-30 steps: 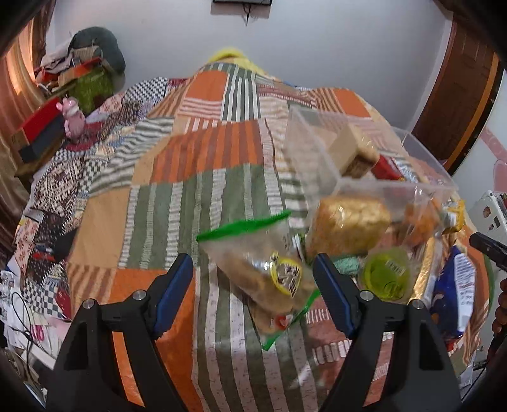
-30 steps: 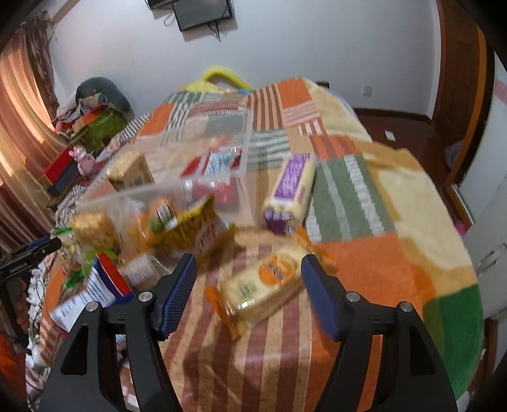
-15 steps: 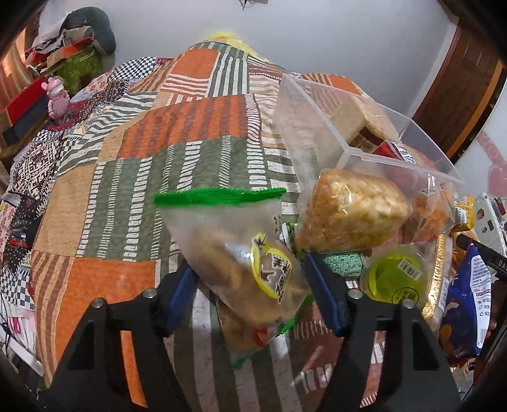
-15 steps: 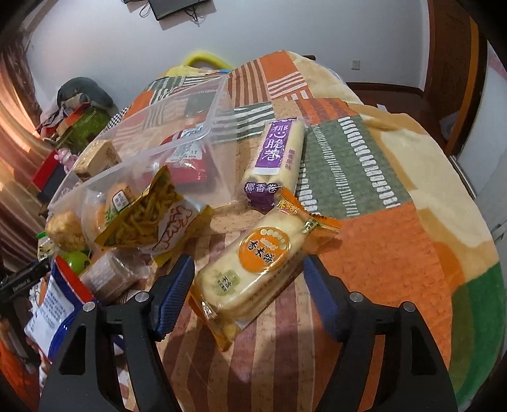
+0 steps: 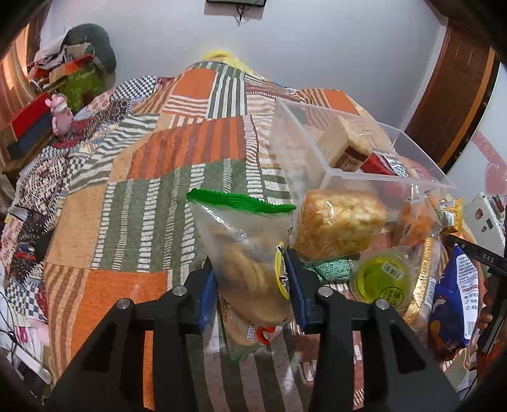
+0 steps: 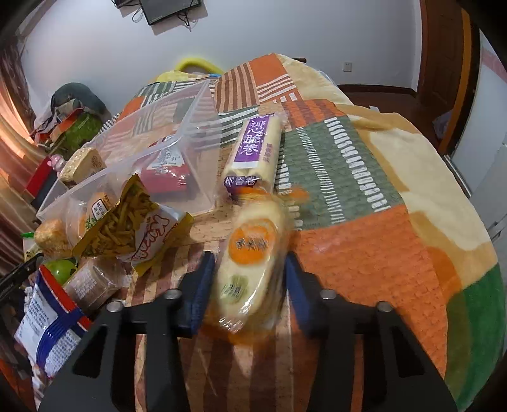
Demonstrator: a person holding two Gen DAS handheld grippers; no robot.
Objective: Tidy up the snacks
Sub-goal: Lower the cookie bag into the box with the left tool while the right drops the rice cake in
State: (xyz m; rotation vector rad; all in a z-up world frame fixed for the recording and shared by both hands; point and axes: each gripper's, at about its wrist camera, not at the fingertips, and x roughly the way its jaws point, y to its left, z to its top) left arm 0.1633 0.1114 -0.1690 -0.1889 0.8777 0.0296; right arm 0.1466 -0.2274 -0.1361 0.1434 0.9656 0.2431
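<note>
- Left gripper [image 5: 250, 294] has just clamped the green-topped cookie bag [image 5: 247, 253], now tilted up beside the clear bin [image 5: 380, 177].
- Right gripper [image 6: 244, 285] has just clamped the orange-label cracker pack [image 6: 250, 263] mid-bedspread.
- Likely both go into the bin next.

Patchwork blanket [image 5: 190, 152] in orange, green and cream stripes. Pink toy figure [image 5: 59, 112] beside red box [image 5: 30, 122]. Wall-mounted screen [image 6: 169, 9]. Wooden door [image 5: 456, 98] at right.
</note>
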